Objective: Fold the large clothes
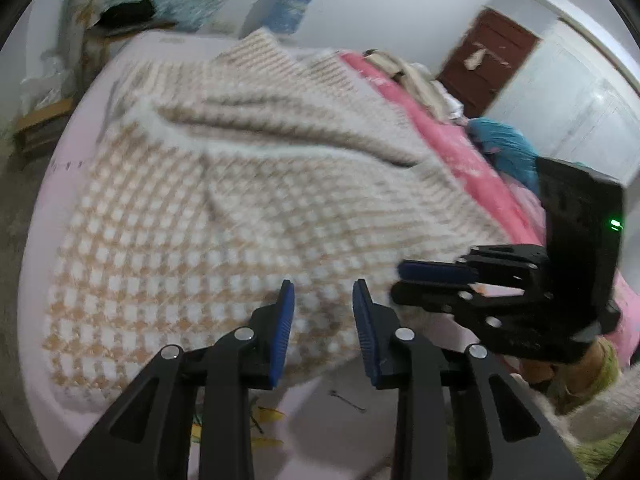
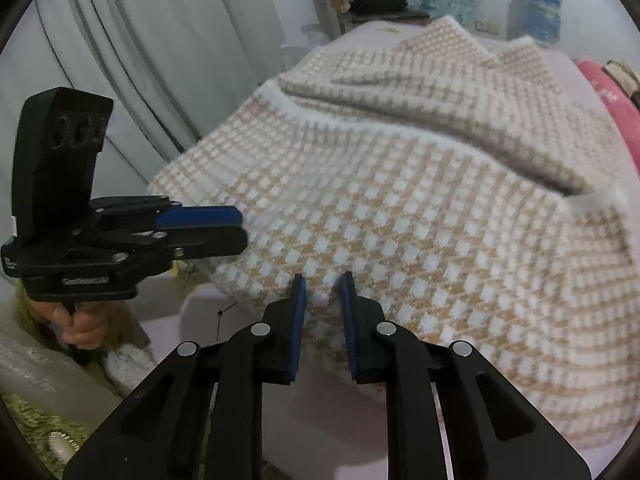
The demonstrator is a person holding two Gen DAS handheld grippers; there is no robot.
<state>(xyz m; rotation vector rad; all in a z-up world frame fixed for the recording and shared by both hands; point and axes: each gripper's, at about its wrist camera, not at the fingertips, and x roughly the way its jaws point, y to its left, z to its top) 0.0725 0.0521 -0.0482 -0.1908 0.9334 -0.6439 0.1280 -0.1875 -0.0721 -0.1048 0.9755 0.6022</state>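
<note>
A large beige-and-white checked knit garment (image 1: pixel 224 184) lies spread on a pale pink bed (image 1: pixel 72 136), with a thick fold across its upper part. It also shows in the right wrist view (image 2: pixel 420 200). My left gripper (image 1: pixel 323 294) is open and empty, just above the garment's near hem. My right gripper (image 2: pixel 323 286) is open and empty over the near hem too. The right gripper shows side-on in the left wrist view (image 1: pixel 404 280), at the garment's right edge. The left gripper shows side-on in the right wrist view (image 2: pixel 240 228), at the garment's left edge.
A pink blanket (image 1: pixel 448 128) and a pile of clothes (image 1: pixel 420 80) lie along the bed's right side. A brown door (image 1: pixel 488 60) stands behind. A wooden shelf (image 1: pixel 96 12) stands at the far left. White curtains (image 2: pixel 152 60) hang left of the bed.
</note>
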